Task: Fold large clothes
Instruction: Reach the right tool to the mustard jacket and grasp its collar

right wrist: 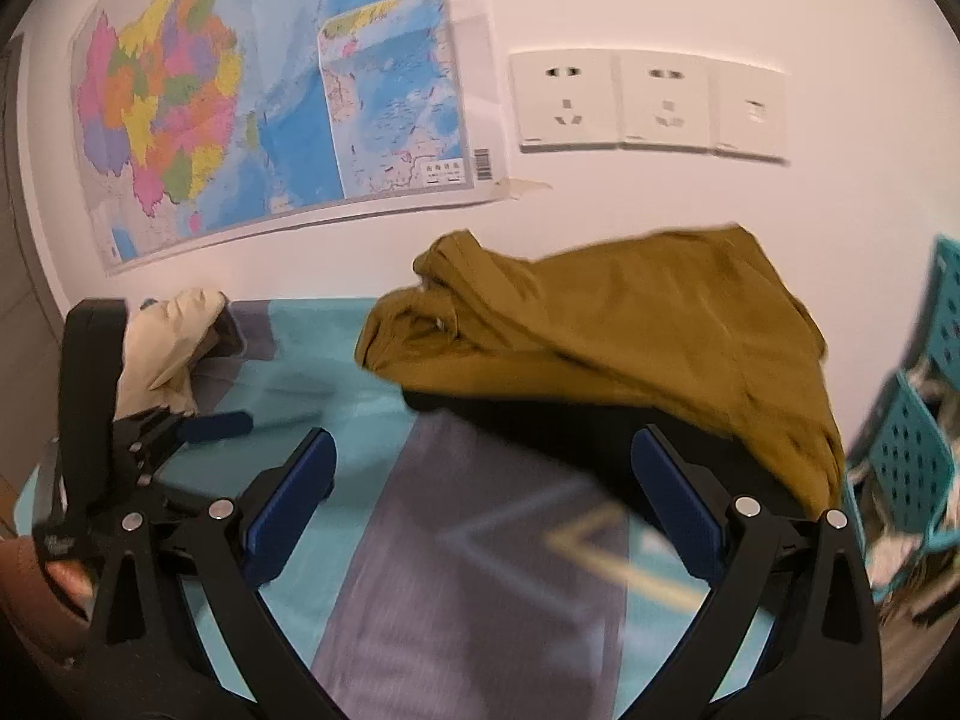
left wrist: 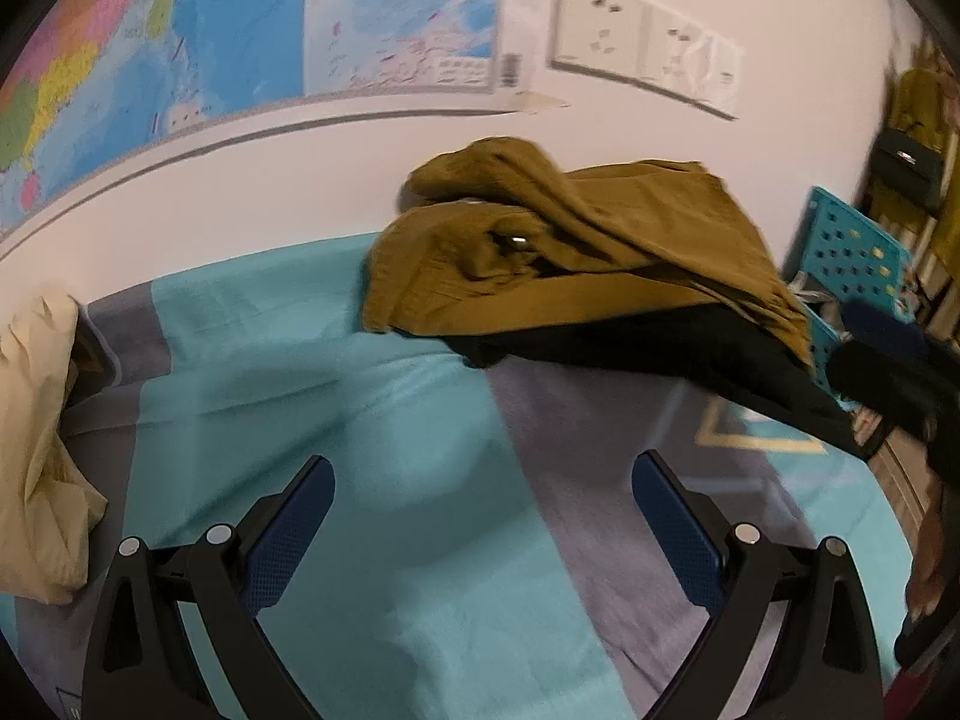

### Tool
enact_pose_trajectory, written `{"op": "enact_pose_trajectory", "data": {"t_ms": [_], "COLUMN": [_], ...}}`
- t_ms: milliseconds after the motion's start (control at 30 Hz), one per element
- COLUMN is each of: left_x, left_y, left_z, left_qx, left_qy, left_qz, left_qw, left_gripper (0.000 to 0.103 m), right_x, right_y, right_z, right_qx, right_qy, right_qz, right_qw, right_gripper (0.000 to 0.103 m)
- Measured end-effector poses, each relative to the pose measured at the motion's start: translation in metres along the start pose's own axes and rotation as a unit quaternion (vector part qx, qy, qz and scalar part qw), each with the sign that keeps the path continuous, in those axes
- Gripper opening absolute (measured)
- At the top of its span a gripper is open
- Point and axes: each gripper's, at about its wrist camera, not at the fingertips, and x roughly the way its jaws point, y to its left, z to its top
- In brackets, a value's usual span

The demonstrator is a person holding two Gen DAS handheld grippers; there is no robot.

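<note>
An olive-brown garment [left wrist: 576,252] lies crumpled in a heap on the teal and grey bedsheet [left wrist: 372,408], against the white wall, with a dark lining or second dark cloth [left wrist: 660,354] showing under its front edge. The same garment [right wrist: 612,324] fills the far middle of the right wrist view. My left gripper [left wrist: 483,480] stands open over the sheet, short of the heap, holding nothing. My right gripper [right wrist: 483,462] is open too, its right finger close to the garment's dark underside. The left gripper [right wrist: 180,438] also shows at the left edge of the right wrist view.
A cream cloth [left wrist: 36,450] is bunched at the left of the bed, also seen as a cream cloth [right wrist: 168,348] beside the wall. Teal perforated baskets [left wrist: 852,258] stand off the bed's right side. A map [right wrist: 258,102] and wall sockets [right wrist: 648,102] hang above.
</note>
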Motion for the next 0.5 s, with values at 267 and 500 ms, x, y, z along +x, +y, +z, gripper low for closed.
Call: {"op": "enact_pose_trajectory", "data": {"t_ms": [267, 500], "left_x": [0.024, 0.041], "left_y": [0.026, 0.041], "left_z": [0.015, 0.021], "left_qx": [-0.021, -0.028], "left_qy": [0.006, 0.014], "left_qz": [0.033, 0.042], "left_qw": [0.9992, 0.9986], "left_gripper": [0.096, 0.096], "right_x": [0.106, 0.169], "right_y": [0.003, 0.009], "right_z": [0.068, 0.088], "right_qx": [-0.035, -0.056], "right_qy": [0.03, 0.066], "right_qz": [0.017, 0.007], "right_qw": [0.999, 0.996], "right_gripper": [0.075, 0.066]}}
